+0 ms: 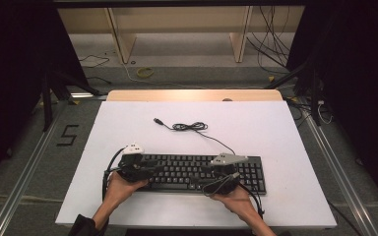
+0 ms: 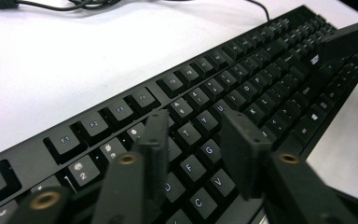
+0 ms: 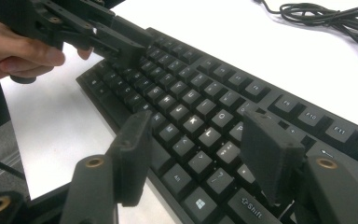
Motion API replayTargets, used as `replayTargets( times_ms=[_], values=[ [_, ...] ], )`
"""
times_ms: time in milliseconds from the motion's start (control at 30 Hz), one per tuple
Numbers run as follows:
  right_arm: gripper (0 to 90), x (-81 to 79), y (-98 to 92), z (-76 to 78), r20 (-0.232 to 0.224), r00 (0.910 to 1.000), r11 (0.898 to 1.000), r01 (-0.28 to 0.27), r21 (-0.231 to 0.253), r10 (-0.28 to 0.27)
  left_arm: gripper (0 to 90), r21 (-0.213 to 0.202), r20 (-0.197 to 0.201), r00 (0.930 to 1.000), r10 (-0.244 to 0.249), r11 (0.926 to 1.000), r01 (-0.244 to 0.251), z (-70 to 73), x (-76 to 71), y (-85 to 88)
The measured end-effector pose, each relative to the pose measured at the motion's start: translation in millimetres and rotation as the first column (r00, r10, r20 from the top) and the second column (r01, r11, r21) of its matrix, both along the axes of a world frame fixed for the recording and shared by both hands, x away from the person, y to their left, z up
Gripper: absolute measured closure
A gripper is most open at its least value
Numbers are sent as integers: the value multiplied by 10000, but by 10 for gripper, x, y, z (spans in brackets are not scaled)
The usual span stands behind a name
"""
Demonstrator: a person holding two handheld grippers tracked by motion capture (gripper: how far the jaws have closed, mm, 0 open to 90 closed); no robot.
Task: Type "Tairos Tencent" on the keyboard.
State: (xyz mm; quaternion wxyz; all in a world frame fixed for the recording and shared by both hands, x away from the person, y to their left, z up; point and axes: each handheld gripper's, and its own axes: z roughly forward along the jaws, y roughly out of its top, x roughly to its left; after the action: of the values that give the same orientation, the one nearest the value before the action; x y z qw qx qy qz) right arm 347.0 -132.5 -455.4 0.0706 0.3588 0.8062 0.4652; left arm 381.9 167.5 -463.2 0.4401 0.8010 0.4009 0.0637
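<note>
Both tongs, left [image 1: 139, 169] and right [image 1: 220, 178], hover unclenched and grasping nothing over the black keyboard [image 1: 197, 173], which lies near the front edge of the white desk [image 1: 275, 132], its coiled USB cable [image 1: 189, 126] behind it, grey floor and wooden frames beyond.

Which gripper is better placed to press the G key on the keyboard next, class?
Probably the left gripper: its open jaws hover over the keyboard with the G key between the tips. The right gripper sits over the P and L side.
</note>
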Motion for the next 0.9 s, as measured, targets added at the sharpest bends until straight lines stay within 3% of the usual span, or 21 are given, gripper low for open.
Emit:
replayTargets(
  times_ms=[467,667,900],
  values=[
    [395,-83,-23,9,186,9998,9999,-102,99,100,886,653,40,9988,-497,9966,493,-40,80,-169],
    [392,-108,-34,16,249,9996,9999,-116,123,113,893,1022,-47,9986,-526,9934,528,-80,127,-236],
    [375,-130,-54,27,254,9996,9999,-87,139,83,893,1143,-115,9988,-486,9922,496,-102,148,-259]
  ],
)
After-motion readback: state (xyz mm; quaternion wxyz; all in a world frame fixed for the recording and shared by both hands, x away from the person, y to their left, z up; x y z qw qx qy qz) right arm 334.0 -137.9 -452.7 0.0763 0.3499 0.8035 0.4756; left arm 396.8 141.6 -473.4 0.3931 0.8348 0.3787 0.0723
